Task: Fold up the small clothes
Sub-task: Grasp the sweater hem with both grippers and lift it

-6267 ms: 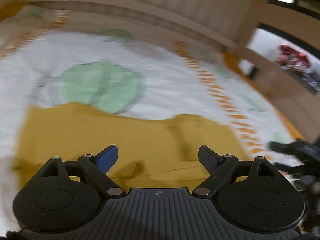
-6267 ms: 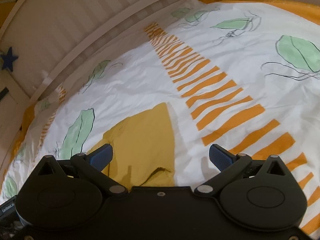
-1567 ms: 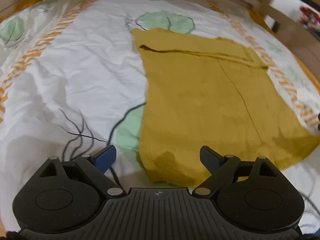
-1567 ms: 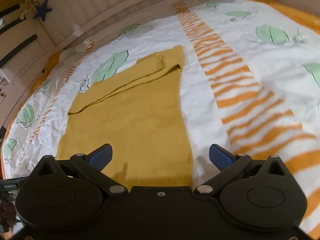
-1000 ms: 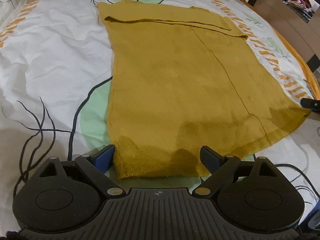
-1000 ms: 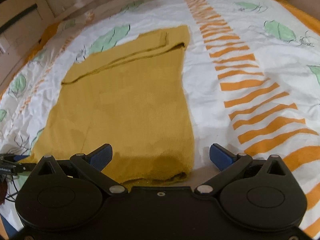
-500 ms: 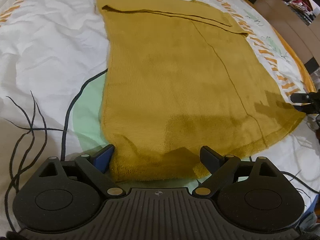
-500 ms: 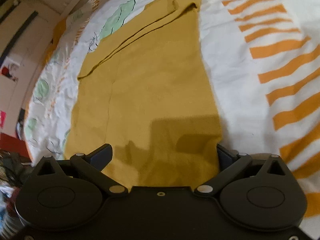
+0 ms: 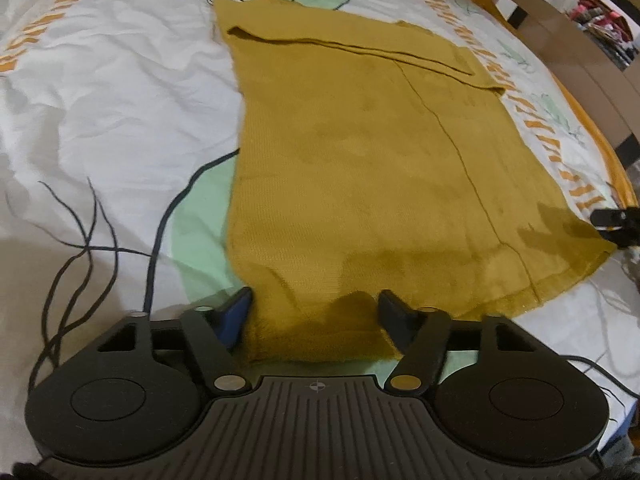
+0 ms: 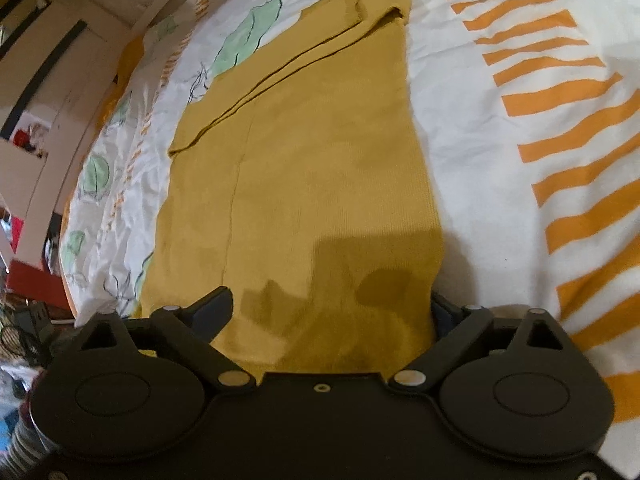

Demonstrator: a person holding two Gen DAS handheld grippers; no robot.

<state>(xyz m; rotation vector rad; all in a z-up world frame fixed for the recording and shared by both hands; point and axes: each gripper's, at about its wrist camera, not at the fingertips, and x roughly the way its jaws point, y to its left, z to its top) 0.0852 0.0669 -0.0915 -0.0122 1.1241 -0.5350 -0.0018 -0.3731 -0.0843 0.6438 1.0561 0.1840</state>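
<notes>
both grippers closing over mustard garment (image 9: 360, 184) hem

Your garment (image 9: 360, 168) lies flat on the bed (image 9: 100, 100), running away from you, with a folded band across its far end. Your left gripper (image 9: 314, 308) sits at the near hem's left corner, the corner between its fingers as the jaws close. Your right gripper (image 10: 332, 306) straddles the near right corner, its jaws closing too.
</notes>
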